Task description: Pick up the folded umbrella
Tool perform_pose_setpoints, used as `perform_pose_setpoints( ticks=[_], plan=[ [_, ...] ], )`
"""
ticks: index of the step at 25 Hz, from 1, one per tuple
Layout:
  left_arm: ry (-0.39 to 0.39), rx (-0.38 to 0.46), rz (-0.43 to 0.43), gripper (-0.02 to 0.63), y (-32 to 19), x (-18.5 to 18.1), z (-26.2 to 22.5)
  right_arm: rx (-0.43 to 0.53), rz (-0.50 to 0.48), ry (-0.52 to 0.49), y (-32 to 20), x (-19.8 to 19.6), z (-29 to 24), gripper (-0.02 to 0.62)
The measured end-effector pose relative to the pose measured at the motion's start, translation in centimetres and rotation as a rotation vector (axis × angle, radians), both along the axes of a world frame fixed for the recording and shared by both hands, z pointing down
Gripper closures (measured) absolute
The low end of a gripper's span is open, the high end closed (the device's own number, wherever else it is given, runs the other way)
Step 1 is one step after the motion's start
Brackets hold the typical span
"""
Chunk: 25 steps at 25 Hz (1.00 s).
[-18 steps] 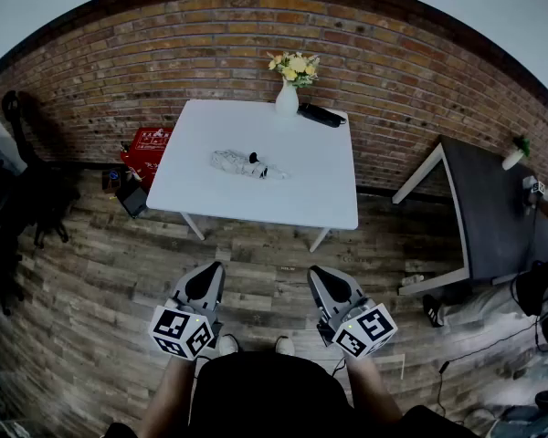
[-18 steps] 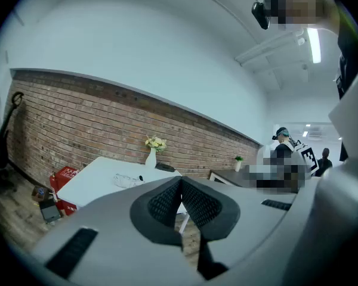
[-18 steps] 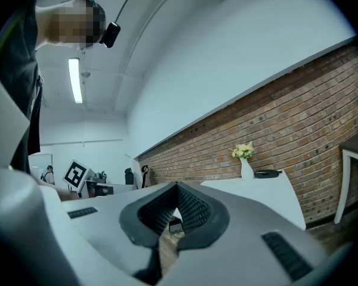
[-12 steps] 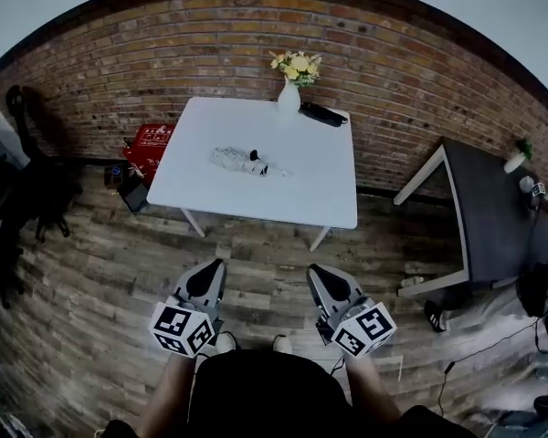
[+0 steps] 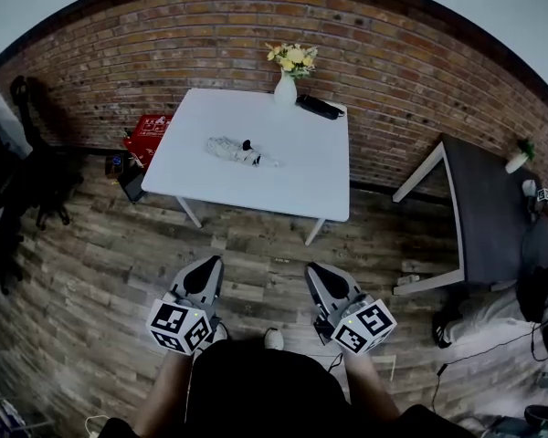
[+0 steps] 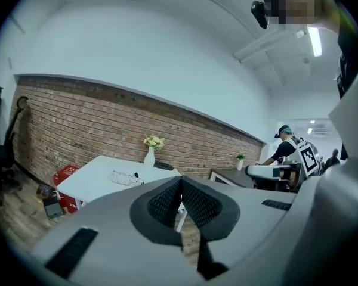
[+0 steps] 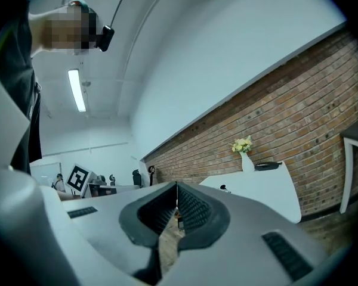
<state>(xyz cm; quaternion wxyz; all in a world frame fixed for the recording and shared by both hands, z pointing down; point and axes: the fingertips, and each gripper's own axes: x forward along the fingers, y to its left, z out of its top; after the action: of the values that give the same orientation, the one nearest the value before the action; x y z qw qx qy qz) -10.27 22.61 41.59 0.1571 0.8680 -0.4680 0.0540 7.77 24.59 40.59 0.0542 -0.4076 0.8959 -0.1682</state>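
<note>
The folded umbrella [image 5: 232, 150], pale patterned cloth with a black handle end, lies on the white table [image 5: 283, 185] near its middle. It is far ahead of both grippers. In the left gripper view the umbrella [image 6: 125, 177] shows small on the table [image 6: 86, 183]. My left gripper [image 5: 205, 266] and right gripper [image 5: 319, 270] hang side by side over the wooden floor, close to my body. Both are shut with nothing between the pads. In the right gripper view the table [image 7: 259, 189] stands to the right of the shut right gripper [image 7: 176, 187].
A white vase of yellow flowers [image 5: 287, 83] and a black object [image 5: 320, 108] stand at the table's far edge, by the brick wall. A red box [image 5: 147, 133] lies on the floor at the table's left. A dark table [image 5: 489, 210] stands right, a black chair [image 5: 23, 176] left.
In the head view the table and umbrella have shifted slightly up and to the left. Both grippers stay shut, in the same place before my body.
</note>
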Motion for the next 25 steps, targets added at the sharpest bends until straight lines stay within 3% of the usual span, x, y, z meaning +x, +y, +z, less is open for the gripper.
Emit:
perform_pose_setpoints(
  ticks=[4, 9, 13, 25],
  plan=[
    [-0.007, -0.017, -0.013, 0.592, 1.3, 1.0, 0.8, -0.025, -0.011, -0.048, 0.7, 2.0, 0.5, 0.572],
    [-0.011, -0.050, -0.037, 0.592, 1.8, 1.6, 1.4, 0.015, -0.030, 0.042, 1.3, 2.8, 0.6, 0.571],
    [-0.014, -0.043, -0.027, 0.592, 1.2, 2.7, 1.3, -0.006, -0.036, 0.004, 1.4, 3.5, 0.7, 0.572],
    [-0.009, -0.048, 0.048, 0.592, -4.9, 4.0, 3.0, -0.014, 0.049, 0.023, -3.2, 4.3, 1.3, 0.571]
  ],
)
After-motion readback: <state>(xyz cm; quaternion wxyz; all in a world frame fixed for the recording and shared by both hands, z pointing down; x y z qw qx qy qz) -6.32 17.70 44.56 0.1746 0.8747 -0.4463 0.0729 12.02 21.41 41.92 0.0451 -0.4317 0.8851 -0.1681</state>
